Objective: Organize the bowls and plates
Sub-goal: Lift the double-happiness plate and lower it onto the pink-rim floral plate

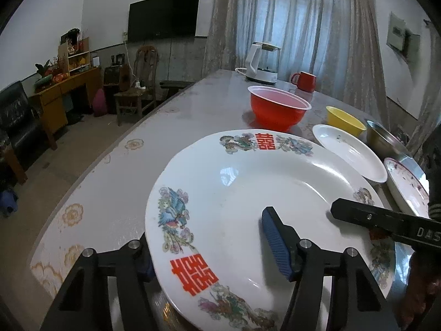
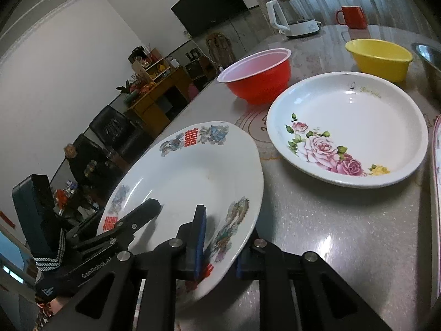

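Nearest the lens in the right wrist view, the right gripper (image 2: 217, 251) is clamped narrow on the near rim of the large plate (image 2: 190, 182), one blue pad on the inner face and the other under the rim. That white plate carries red double-happiness characters with dragon and phoenix prints, and it is tilted, its right edge raised off the table (image 2: 344, 234).

Coming in from the left of that same view, the left gripper (image 2: 150, 207) reaches over the plate's left rim. From its own camera, the left gripper (image 1: 204, 248) straddles the plate's (image 1: 248, 193) near edge at a middling width: its right blue finger (image 1: 275, 242) lies over the inner surface and the other sits below the rim at left. Whether its pads actually press the plate I cannot tell.

To the right, just beyond the large plate, a rose-patterned plate (image 2: 347, 129) lies flat on the table. Farther back stand a red bowl (image 2: 259, 77) and, to its right, a yellow bowl (image 2: 380, 58). A steel bowl (image 2: 430, 60) shows partly at the far right edge, and the rim of a pink-edged plate (image 2: 437, 182) is cut off at the near right. At the table's far end stand a white kettle (image 2: 292, 13) and a red mug (image 2: 352, 18).
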`<state>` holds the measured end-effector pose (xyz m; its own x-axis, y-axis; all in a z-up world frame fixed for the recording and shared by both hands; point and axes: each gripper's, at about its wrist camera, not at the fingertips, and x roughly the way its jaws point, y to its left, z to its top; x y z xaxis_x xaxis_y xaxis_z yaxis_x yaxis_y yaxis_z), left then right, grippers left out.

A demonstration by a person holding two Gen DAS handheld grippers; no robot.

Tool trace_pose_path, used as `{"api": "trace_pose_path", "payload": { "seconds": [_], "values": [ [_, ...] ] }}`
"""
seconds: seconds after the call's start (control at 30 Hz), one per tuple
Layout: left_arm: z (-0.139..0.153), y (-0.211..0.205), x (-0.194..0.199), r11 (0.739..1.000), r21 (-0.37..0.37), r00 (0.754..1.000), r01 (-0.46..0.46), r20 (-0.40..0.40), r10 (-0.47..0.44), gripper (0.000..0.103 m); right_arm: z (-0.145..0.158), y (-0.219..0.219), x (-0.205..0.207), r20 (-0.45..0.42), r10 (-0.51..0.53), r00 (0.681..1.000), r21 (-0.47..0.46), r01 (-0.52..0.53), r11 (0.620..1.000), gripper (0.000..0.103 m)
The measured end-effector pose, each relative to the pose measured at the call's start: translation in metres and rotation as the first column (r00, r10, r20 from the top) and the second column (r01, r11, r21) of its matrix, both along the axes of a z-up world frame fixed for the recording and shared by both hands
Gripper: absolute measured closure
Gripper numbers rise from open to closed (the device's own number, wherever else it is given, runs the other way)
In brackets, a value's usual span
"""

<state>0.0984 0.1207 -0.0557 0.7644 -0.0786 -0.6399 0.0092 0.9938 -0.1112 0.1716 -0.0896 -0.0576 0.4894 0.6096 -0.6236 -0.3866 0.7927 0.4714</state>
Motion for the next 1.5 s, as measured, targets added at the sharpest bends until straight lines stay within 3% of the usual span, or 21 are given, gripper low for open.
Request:
{"api": "trace_pose_path", "payload": {
  "seconds": [0.33, 0.83, 1.2, 1.5],
  "values": [
    [0.003, -0.037, -0.021, 0.997, -0.029, 0.997, 0.072, 0.037, -0.071, 0.042, 0.005, -0.018, -0.033, 0.038, 0.010, 0.999, -0.055, -0.008, 0.998, 0.082],
    [0.021, -0.099, -0.034, 0.981, -0.018, 0.975, 0.194, 0.112, -0.191, 0.042, 0.023, -0.078, -0.067, 0.107, -0.087, 0.990, -0.042, 0.092, 0.995, 0.083],
    [0.043, -0.150, -0.034, 0.955, -0.011, 0.945, 0.297, 0.145, -0.293, 0.042, 0.043, -0.125, -0.095, 0.138, -0.187, 0.973, -0.028, 0.193, 0.981, 0.083],
    [0.045, -0.196, -0.025, 0.923, -0.020, 0.918, 0.384, 0.117, -0.380, 0.042, 0.045, -0.170, -0.110, 0.121, -0.282, 0.952, -0.030, 0.287, 0.957, 0.083]
  ]
}}
